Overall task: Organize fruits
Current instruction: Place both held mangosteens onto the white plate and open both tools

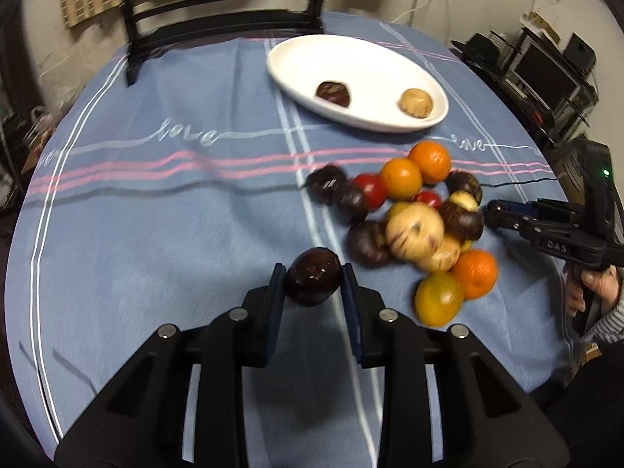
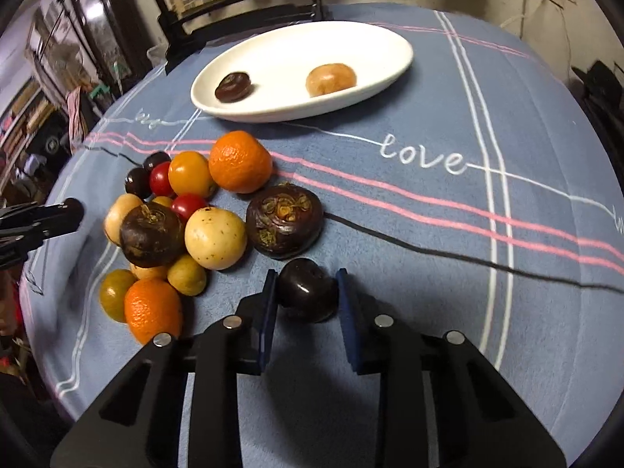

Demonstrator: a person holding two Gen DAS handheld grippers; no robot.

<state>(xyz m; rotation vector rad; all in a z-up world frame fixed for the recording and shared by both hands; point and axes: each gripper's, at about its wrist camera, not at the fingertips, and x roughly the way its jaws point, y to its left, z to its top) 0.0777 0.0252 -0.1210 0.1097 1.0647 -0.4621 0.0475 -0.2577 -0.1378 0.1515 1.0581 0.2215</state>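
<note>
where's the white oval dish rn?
The white oval dish sits at the table's far side in both wrist views, beyond the fruit pile, holding one dark fruit and one tan fruit.

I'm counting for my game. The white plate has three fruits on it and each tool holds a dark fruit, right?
Not quite. The plate has two fruits on it, not three: a dark one and a tan one, as the right wrist view shows. The rest is right: the left tool and the right tool each hold a dark fruit.
</note>
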